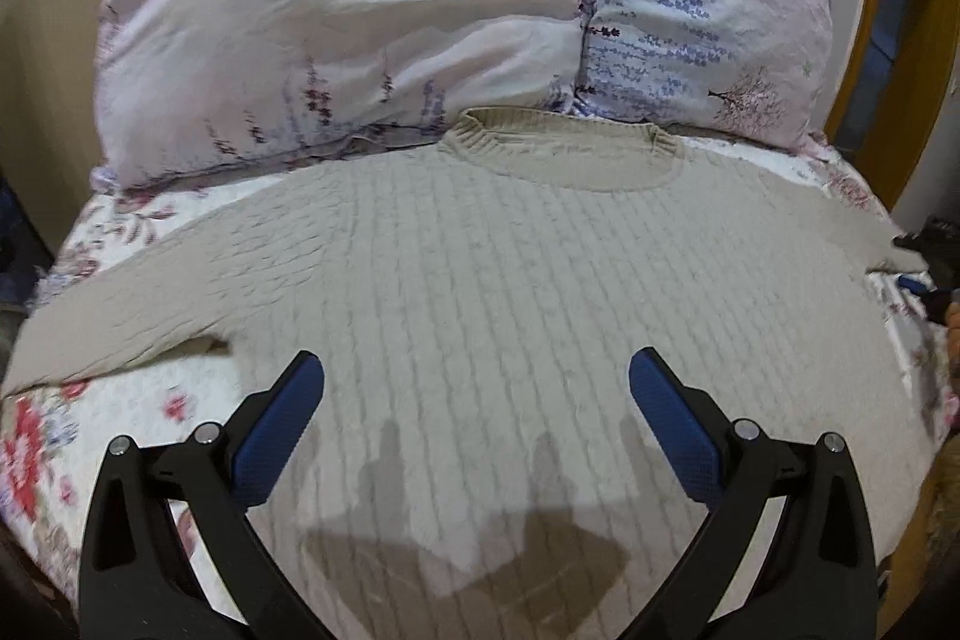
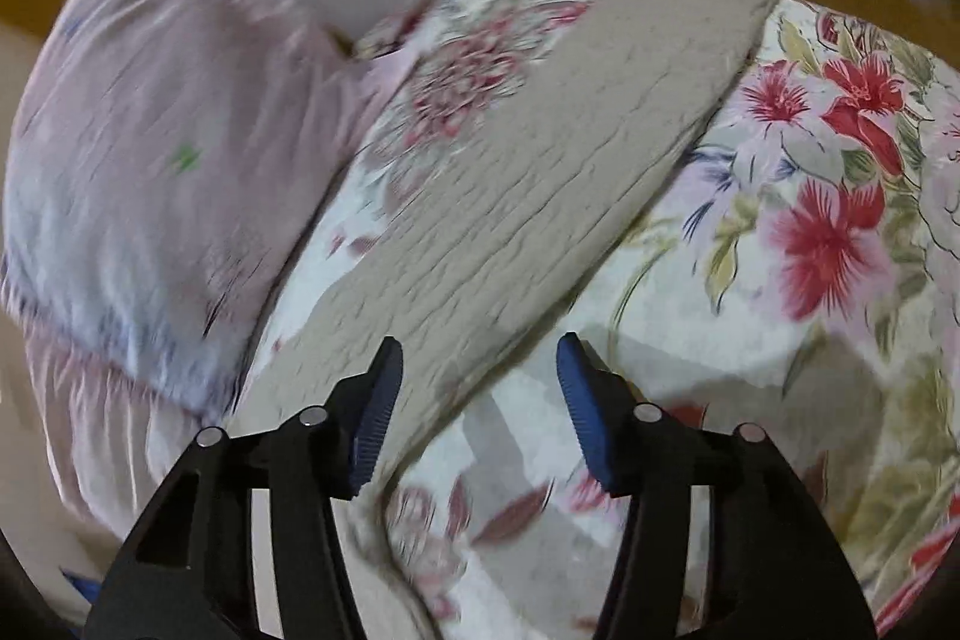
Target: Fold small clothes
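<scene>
Beige sweater (image 1: 492, 280) lies flat on bed (image 1: 120, 436), neck at 12. Both grippers' fingers apart, empty. Right gripper (image 2: 477, 370) over sleeve (image 2: 540, 172): pinch near cuff at 1 o'clock, fold across body w/o dragging.

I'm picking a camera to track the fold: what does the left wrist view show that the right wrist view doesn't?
Only the left wrist view shows the beige sweater's whole front, its ribbed collar, and the left gripper, open above the body. Only the right wrist view shows one sleeve close up, running out over the floral bedspread, with the right gripper open above that sleeve. Both show the sweater lying unfolded on the bedspread, with the pillow beyond it.
</scene>
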Demonstrator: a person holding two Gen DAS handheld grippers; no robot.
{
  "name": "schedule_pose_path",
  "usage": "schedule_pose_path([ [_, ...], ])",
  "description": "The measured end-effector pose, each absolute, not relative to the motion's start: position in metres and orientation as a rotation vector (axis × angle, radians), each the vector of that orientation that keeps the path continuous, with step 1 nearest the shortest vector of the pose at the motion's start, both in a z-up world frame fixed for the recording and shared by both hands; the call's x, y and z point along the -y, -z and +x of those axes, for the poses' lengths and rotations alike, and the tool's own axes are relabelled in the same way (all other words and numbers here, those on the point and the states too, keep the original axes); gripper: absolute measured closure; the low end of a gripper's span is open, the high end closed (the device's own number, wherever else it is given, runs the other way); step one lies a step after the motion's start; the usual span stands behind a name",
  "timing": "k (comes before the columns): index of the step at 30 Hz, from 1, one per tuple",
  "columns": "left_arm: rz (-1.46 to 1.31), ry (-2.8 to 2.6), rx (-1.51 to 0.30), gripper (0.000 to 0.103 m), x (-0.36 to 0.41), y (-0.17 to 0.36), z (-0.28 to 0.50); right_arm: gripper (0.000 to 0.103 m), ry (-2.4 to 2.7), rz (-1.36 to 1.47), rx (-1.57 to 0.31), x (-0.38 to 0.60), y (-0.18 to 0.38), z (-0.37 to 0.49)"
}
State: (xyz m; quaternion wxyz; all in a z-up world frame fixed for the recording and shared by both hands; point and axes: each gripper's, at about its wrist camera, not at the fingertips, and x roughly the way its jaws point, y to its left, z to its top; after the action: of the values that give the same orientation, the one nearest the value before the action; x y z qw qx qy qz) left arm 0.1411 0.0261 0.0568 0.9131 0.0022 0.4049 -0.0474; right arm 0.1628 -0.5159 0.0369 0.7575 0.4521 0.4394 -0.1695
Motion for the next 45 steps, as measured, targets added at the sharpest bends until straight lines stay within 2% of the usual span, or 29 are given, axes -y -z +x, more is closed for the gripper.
schedule_pose_path([
  [2,-0.023,0.122,-0.838,0.002,-0.029,-0.055,0.151,0.056,0.381,1.005,-0.941,0.524,-0.035,0.167],
  [4,-0.032,0.13,-0.832,0.002,-0.03,-0.053,0.157,0.068,0.416,1.003,-0.932,0.534,-0.034,0.167],
  [6,-0.032,0.135,-0.818,0.002,-0.03,-0.052,0.162,0.074,0.451,1.012,-0.914,0.545,-0.034,0.165],
  [14,-0.063,0.132,-0.83,0.002,-0.038,-0.041,0.187,0.083,0.56,0.977,-0.869,0.571,-0.035,0.165],
  [16,-0.076,0.121,-0.832,0.002,-0.042,-0.038,0.192,0.091,0.578,0.959,-0.866,0.57,-0.035,0.166],
  [19,-0.103,0.118,-0.82,0.002,-0.049,-0.037,0.195,0.093,0.588,0.857,-0.869,0.561,-0.043,0.174],
  [24,-0.157,0.149,-0.834,0.002,-0.057,-0.035,0.202,0.094,0.459,0.682,-0.793,0.518,-0.086,0.191],
  [30,-0.282,0.215,-0.833,0.002,-0.063,-0.031,0.206,0.094,0.073,0.553,-0.768,0.412,-0.126,0.211],
  [33,-0.311,0.234,-0.829,0.002,-0.063,-0.029,0.205,0.094,-0.112,0.504,-0.848,0.351,-0.114,0.22],
  [36,-0.323,0.244,-0.836,0.002,-0.062,-0.027,0.207,0.094,-0.206,0.455,-0.996,0.302,-0.078,0.225],
  [40,-0.356,0.26,-0.844,0.002,-0.065,-0.026,0.207,0.092,-0.207,0.457,-1.095,0.284,-0.049,0.224],
  [41,-0.363,0.264,-0.841,0.002,-0.067,-0.026,0.206,0.09,-0.205,0.505,-1.095,0.289,-0.048,0.223],
  [42,-0.37,0.269,-0.837,0.002,-0.067,-0.026,0.206,0.082,-0.205,0.543,-1.09,0.293,-0.05,0.22],
  [43,-0.378,0.275,-0.832,0.002,-0.068,-0.027,0.206,0.068,-0.2,0.579,-1.083,0.298,-0.052,0.219],
  [45,-0.388,0.28,-0.83,0.002,-0.069,-0.027,0.206,0.054,-0.158,0.649,-1.04,0.312,-0.058,0.216],
])
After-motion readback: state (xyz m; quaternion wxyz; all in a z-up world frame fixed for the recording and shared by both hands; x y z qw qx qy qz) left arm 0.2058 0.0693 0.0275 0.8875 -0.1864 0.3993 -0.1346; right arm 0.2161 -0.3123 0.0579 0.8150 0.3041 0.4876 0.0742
